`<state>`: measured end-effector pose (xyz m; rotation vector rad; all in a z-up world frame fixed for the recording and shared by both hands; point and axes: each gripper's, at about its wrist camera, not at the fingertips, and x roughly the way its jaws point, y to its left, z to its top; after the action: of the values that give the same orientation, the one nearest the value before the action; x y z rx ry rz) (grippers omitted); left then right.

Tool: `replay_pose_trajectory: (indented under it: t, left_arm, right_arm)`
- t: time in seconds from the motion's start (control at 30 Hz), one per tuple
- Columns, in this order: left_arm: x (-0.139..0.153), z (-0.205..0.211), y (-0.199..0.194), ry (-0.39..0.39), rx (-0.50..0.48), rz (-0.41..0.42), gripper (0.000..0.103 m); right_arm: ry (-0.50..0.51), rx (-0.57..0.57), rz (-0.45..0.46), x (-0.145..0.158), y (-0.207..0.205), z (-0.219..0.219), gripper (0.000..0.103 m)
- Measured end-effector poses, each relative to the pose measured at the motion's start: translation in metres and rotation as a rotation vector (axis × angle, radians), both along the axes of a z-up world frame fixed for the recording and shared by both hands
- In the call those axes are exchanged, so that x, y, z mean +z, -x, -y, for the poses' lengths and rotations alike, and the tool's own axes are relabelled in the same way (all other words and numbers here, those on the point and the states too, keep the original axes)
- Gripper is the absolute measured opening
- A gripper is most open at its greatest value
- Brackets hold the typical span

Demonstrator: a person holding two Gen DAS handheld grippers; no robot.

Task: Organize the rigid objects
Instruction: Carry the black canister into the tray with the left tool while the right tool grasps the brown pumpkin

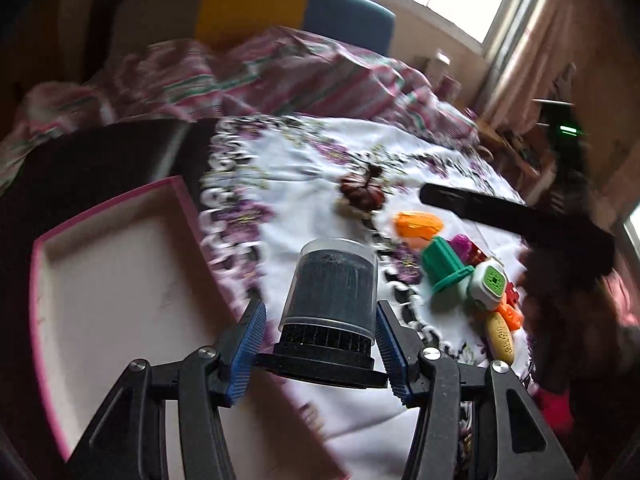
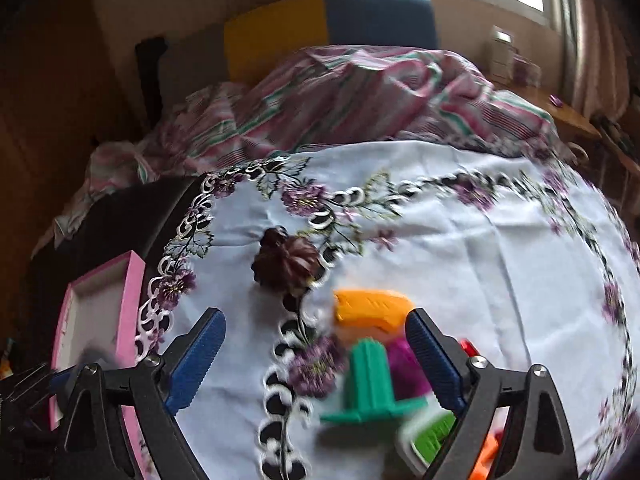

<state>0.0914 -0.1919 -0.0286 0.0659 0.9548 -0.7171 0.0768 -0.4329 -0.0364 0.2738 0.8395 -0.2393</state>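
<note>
The left tool (image 1: 320, 344) grips a black canister (image 1: 330, 308) with a clear cap, its blue pads pressed to the canister's lower sides just above the wide black base. The canister is held upright, seen over the edge where a pink-rimmed tray (image 1: 120, 264) meets a white cloth (image 1: 312, 152) embroidered with purple flowers, which covers the counter. The tray looks bare inside and lies at the left of the cloth, partly on a dark surface. The right tool (image 2: 316, 356) is released, jaws spread wide above a cluster of small toys at the cloth's near right: a green flanged piece (image 2: 370, 384), an orange piece (image 2: 372, 308) and a purple one (image 2: 404, 364) lie between or just under its pads, none of them touched as far as the blurred view shows. In the left wrist view the same cluster also holds a green-and-white block (image 1: 490, 280) and a yellow oval (image 1: 500, 334). A dark brown pumpkin (image 2: 286, 266) sits apart, nearer the middle of the cloth. Behind the counter lies a bed with a striped cover (image 2: 340, 92).
</note>
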Motion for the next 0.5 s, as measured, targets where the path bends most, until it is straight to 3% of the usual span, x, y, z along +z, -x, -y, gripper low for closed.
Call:
replay_pose_trajectory:
  t: [0.13, 0.3, 0.33, 0.37, 0.4, 0.5]
  left_arm:
    - [0.001, -0.046, -0.002, 0.005, 0.082, -0.001, 0.056]
    - [-0.002, -0.095, -0.006, 0.011, 0.185, -0.023, 0.056]
    - [-0.003, -0.099, -0.006, 0.011, 0.196, -0.025, 0.056]
    - [-0.004, -0.105, -0.006, 0.012, 0.210, -0.029, 0.056]
    - [-0.006, -0.111, -0.006, 0.013, 0.225, -0.034, 0.056]
    - [-0.009, -0.119, -0.007, 0.006, 0.252, -0.034, 0.056]
  right_arm:
    - [0.027, -0.008, -0.021, -0.009, -0.048, 0.000, 0.093]
    - [0.052, -0.048, -0.049, -0.028, -0.088, -0.001, 0.083]
    - [0.062, -0.054, -0.062, -0.034, -0.095, -0.001, 0.065]
    - [0.073, -0.052, -0.082, -0.040, -0.099, -0.002, 0.032]
    - [0.086, -0.052, -0.099, -0.045, -0.102, -0.004, 0.023]
    - [0.100, -0.044, -0.080, -0.042, -0.097, -0.010, 0.023]
